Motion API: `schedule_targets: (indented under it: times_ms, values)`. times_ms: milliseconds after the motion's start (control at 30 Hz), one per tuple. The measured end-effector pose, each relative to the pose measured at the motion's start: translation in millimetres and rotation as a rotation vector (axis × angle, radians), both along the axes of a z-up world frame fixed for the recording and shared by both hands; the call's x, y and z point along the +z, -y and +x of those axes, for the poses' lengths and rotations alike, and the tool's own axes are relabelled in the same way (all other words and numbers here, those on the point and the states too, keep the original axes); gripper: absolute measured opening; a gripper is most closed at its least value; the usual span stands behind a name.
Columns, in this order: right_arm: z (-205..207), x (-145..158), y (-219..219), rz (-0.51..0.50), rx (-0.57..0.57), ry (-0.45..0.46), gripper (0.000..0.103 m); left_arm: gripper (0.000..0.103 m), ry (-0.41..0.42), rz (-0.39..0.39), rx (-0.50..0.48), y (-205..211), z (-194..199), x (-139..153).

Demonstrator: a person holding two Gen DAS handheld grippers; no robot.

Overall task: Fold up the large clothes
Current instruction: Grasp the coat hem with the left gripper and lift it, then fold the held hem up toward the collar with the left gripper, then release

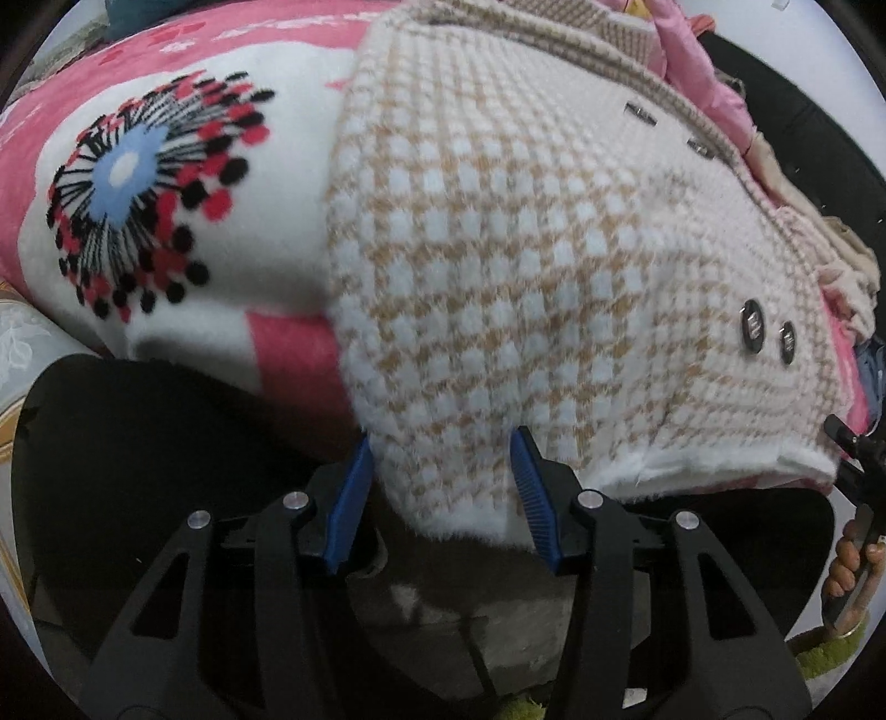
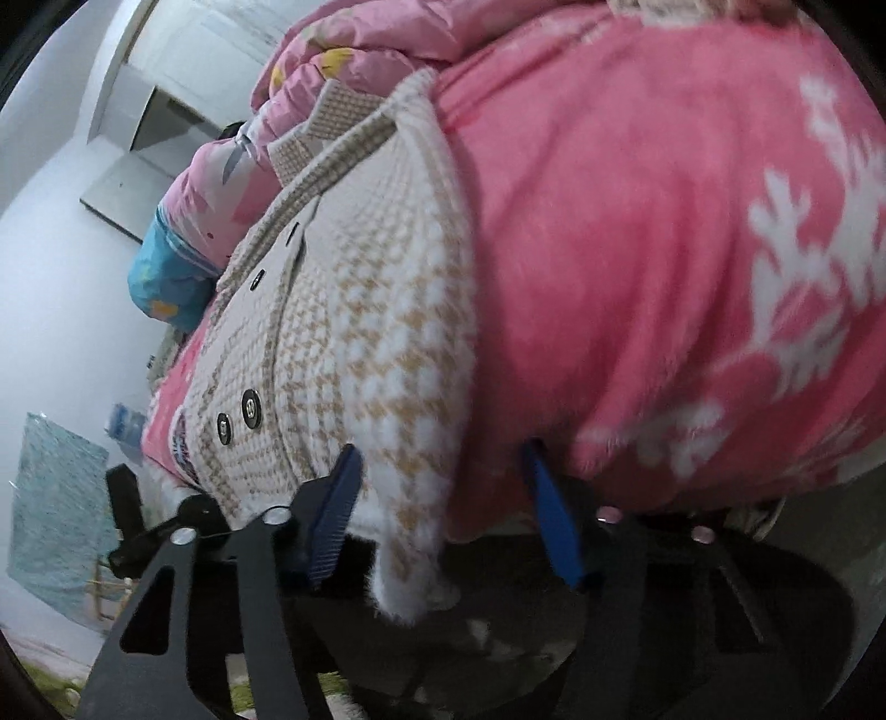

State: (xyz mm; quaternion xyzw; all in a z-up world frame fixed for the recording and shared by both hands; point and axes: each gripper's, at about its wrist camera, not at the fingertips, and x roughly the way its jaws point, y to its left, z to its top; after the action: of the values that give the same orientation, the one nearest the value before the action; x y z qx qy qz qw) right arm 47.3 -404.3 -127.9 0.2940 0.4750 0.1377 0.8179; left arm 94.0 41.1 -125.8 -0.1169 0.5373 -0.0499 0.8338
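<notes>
- The houndstooth coat point(image 1: 498, 232) lies spread on the pink blanket point(image 1: 288, 354), its hem hanging over the bed's near edge, apparently so you can take it from below.
- Your left gripper point(image 1: 440, 487) stands wide, blue fingers point(image 1: 351, 498) either side of the hem's left corner, not yet clamped.
- Your right gripper point(image 2: 443, 509) is equally wide around the hem's other corner (its right finger lies against the blanket, not the coat).
- The black buttons point(image 1: 767, 332) face up near the front edge; likely the fold should keep them inside.
- A pink quilt point(image 2: 354, 50) and a blue bundle point(image 2: 166, 282) crowd the bed's far side, limiting room to fold away from you.
</notes>
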Motion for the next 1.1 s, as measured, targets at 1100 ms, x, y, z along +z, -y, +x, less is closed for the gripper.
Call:
schedule_targets:
  times_ms: [1100]
  values:
    - [90.3,153.7,-27.4,0.054,-0.008,0.273,0.008,0.006,0.351,-0.156,-0.007,-39.5,49.9,155.6]
